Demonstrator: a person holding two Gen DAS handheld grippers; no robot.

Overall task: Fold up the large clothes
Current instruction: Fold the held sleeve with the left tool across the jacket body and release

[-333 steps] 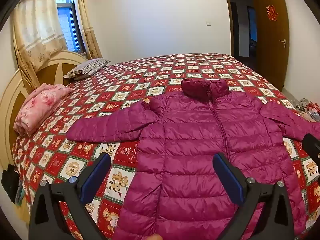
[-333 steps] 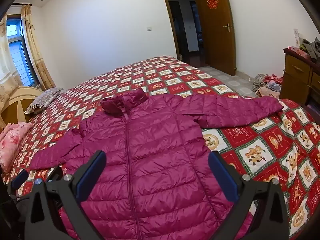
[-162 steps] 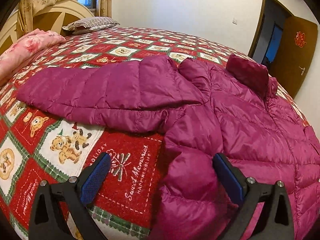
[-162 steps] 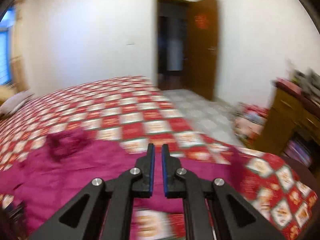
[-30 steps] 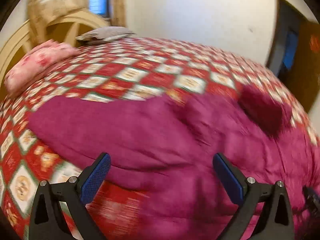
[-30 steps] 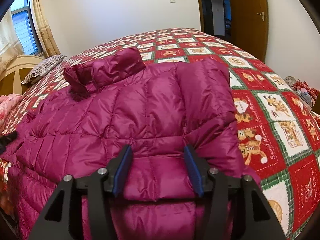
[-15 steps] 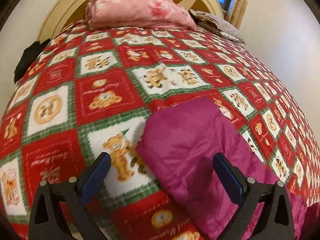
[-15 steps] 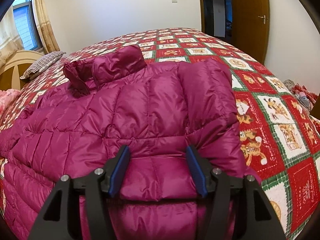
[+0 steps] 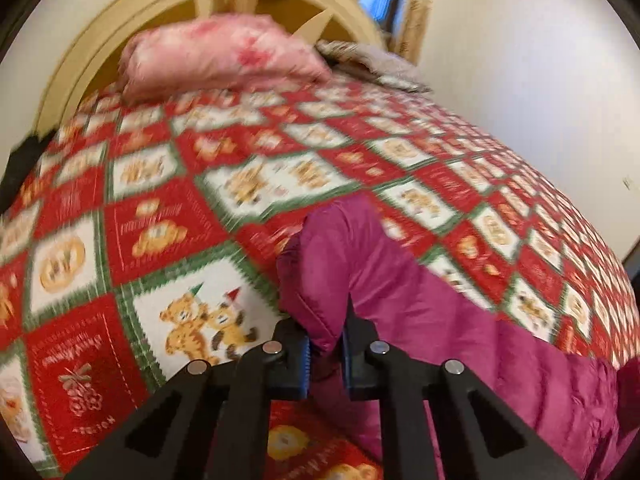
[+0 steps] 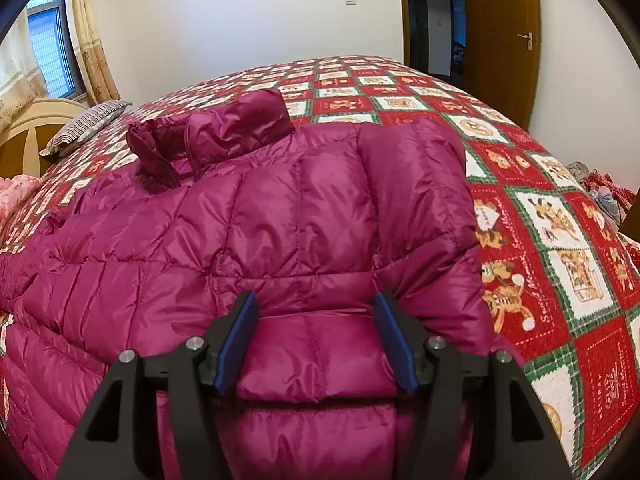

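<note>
1. The magenta puffer jacket [image 10: 304, 216] is spread across the quilted bedspread [image 10: 560, 248], with its collar [image 10: 216, 136] towards the far side and its right sleeve [image 10: 420, 184] already laid over the body.
2. The cuff of the left sleeve [image 9: 320, 264] is pinched between the closed fingers of the left gripper [image 9: 325, 364].
3. The right gripper [image 10: 316, 340] is held with its fingers partly spread around the folded sleeve's end; a firm grip on it cannot be confirmed.
4. The step is judged best done by lifting the cuff just off the bedspread and carrying it rightward across the body to mirror the other sleeve.
5. Open bedspread is seen far and left of the cuff; the pink bedding [image 9: 216, 56] and headboard [image 9: 132, 16] lie well apart.
</note>
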